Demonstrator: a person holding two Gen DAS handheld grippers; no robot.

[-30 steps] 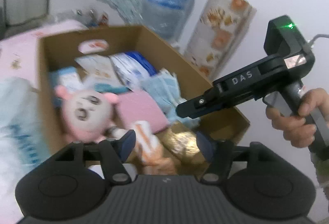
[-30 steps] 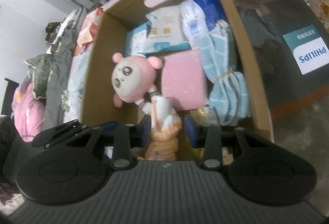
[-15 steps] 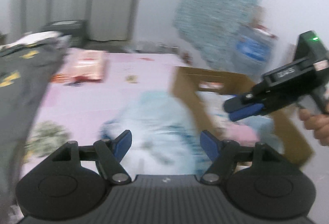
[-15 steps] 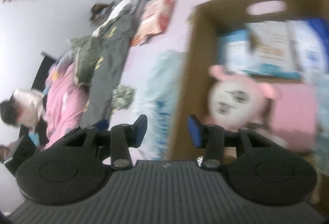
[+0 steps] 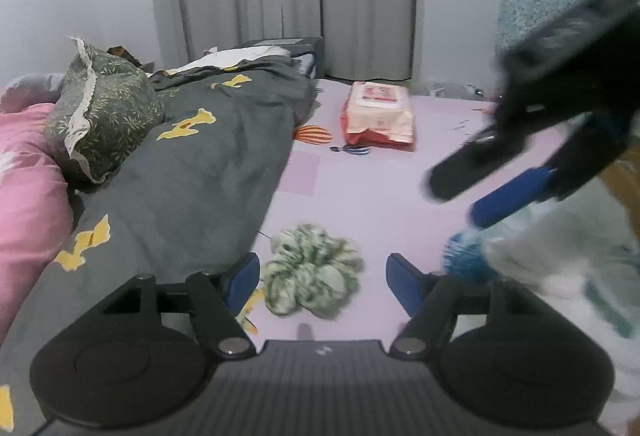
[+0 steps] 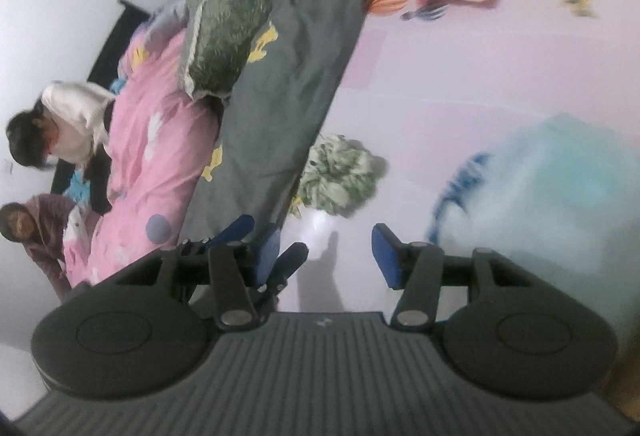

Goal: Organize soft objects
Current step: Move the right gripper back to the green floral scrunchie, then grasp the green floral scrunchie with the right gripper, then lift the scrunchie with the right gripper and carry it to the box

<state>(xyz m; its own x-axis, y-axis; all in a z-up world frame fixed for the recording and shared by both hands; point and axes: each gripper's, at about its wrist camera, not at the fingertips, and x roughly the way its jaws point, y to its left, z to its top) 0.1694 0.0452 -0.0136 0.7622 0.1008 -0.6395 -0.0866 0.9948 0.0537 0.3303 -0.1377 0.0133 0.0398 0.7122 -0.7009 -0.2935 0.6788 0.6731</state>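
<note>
While no writing can be read, a fluffy green-and-white scrunchie [image 5: 310,278] lies on the pink bed sheet [image 5: 360,196], just ahead of the left gripper [image 5: 322,282], between its open empty jaws. The right gripper [image 6: 324,252] jaws, just opening, hold nothing.

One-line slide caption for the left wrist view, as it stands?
Open left gripper frames a green-and-white scrunchie on the pink sheet; blurred right gripper at right.
</note>
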